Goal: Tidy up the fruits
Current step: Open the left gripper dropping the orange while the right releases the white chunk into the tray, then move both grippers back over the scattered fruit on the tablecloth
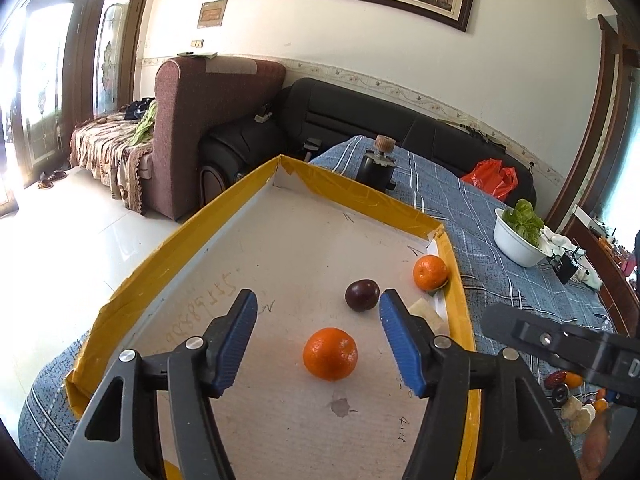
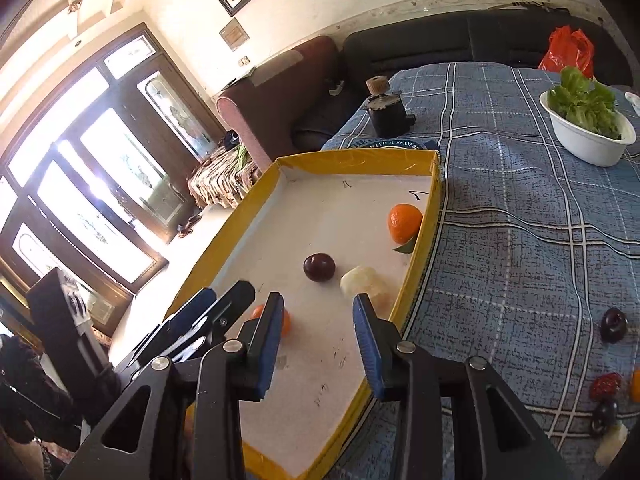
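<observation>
A yellow-rimmed cardboard tray [image 1: 224, 216] [image 2: 416, 264] lies on the blue plaid table. In it are an orange [image 1: 330, 354] [image 2: 285, 322], a second orange [image 1: 430, 273] [image 2: 404, 222] in the far right corner, a dark plum [image 1: 362, 295] [image 2: 319, 267] and a pale peeled fruit piece [image 1: 428, 312] [image 2: 366, 282]. My left gripper [image 1: 318, 336] is open above the tray, with the near orange between its fingers. My right gripper [image 2: 318, 340] is open and empty over the tray's near right part. Loose fruits [image 1: 576, 400] [image 2: 614, 324] lie on the cloth to the right.
A white bowl of lettuce [image 1: 516, 236] [image 2: 588, 128] stands at the far right of the table. A dark jar with a cork [image 1: 378, 164] [image 2: 386, 108] stands behind the tray. Sofas and a red bag [image 1: 492, 178] are beyond the table.
</observation>
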The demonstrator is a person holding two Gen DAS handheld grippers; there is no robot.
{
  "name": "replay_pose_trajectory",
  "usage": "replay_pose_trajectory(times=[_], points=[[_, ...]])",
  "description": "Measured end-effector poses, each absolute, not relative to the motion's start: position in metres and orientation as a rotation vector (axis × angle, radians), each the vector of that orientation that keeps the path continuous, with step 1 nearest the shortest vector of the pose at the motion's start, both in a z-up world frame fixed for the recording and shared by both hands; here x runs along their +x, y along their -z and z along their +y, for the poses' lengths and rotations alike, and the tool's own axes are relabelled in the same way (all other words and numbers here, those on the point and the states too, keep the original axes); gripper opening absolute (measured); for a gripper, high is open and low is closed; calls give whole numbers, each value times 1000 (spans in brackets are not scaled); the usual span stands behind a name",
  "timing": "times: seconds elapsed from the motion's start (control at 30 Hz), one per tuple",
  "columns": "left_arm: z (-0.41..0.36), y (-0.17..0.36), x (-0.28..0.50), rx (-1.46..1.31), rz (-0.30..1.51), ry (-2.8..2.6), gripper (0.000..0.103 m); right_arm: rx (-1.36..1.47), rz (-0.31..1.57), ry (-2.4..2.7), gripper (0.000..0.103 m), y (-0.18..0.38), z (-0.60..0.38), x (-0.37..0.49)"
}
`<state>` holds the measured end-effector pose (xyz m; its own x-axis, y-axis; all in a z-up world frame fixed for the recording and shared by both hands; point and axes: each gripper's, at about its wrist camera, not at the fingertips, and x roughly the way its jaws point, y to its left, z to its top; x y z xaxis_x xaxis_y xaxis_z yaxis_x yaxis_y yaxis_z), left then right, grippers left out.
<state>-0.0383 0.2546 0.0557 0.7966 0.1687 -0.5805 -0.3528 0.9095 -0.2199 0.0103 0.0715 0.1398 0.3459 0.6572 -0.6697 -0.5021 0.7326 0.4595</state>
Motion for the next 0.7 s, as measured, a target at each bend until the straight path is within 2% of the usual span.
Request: replay_pose_trajectory(times=[0.4,0.7], points=[[245,-71,-52,-270,509,-296,64,210,948,-756,44,-144,18,-16],[216,-84,-65,-230,504,-232,68,239,927,-695,45,-143,-36,-18]])
